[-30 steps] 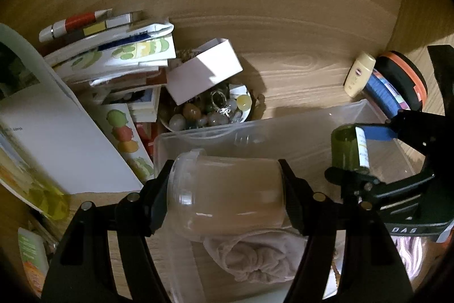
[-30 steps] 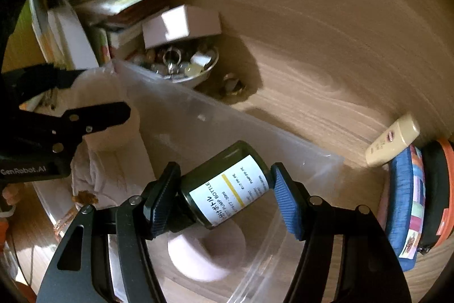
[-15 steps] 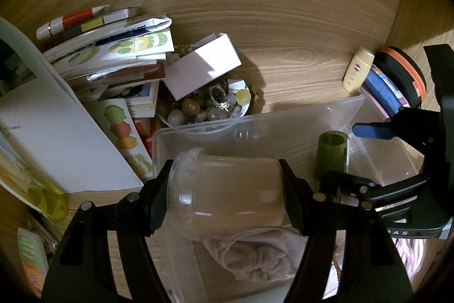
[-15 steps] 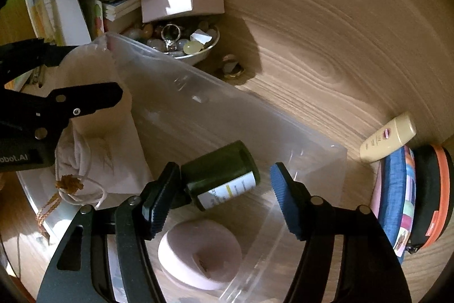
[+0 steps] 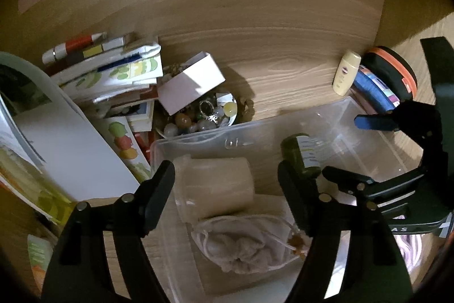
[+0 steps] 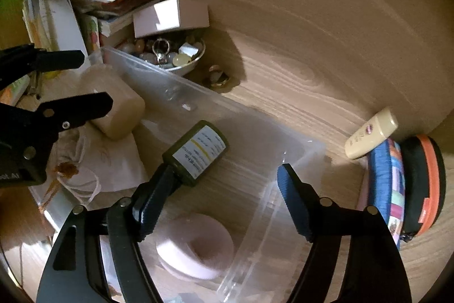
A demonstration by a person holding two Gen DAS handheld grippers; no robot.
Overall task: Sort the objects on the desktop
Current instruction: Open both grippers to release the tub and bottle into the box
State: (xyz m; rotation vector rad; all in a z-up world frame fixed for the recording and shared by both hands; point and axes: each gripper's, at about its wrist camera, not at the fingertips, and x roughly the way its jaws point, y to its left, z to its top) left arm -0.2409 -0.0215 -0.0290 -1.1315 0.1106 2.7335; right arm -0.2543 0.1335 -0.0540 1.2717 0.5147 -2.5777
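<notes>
A clear plastic bin [image 5: 334,115] stands on the wooden desk. In it lies a translucent beige jar [image 5: 215,189] on its side, between the fingers of my left gripper [image 5: 227,183]. Those jaws are opening and gaps show on both sides of the jar. A dark green bottle [image 6: 198,152] with a white label lies on the bin's floor. Its end rests by the left finger of my right gripper [image 6: 224,189], whose jaws are opening with nothing pressed between the pads. A cloth drawstring bag [image 5: 247,246] and a pink round roll [image 6: 195,243] also lie in the bin.
Behind the bin sit a bowl of stones and rings [image 5: 204,115], a white box [image 5: 190,81] and a stack of books [image 5: 107,70]. A cream tube [image 5: 344,73] and a blue-and-orange case [image 5: 391,75] lie at the right, against the wooden wall.
Both grippers have opened. The jar left the left jaws and lies lower in the bin. The green bottle slipped out of the right jaws onto the bin's floor.
</notes>
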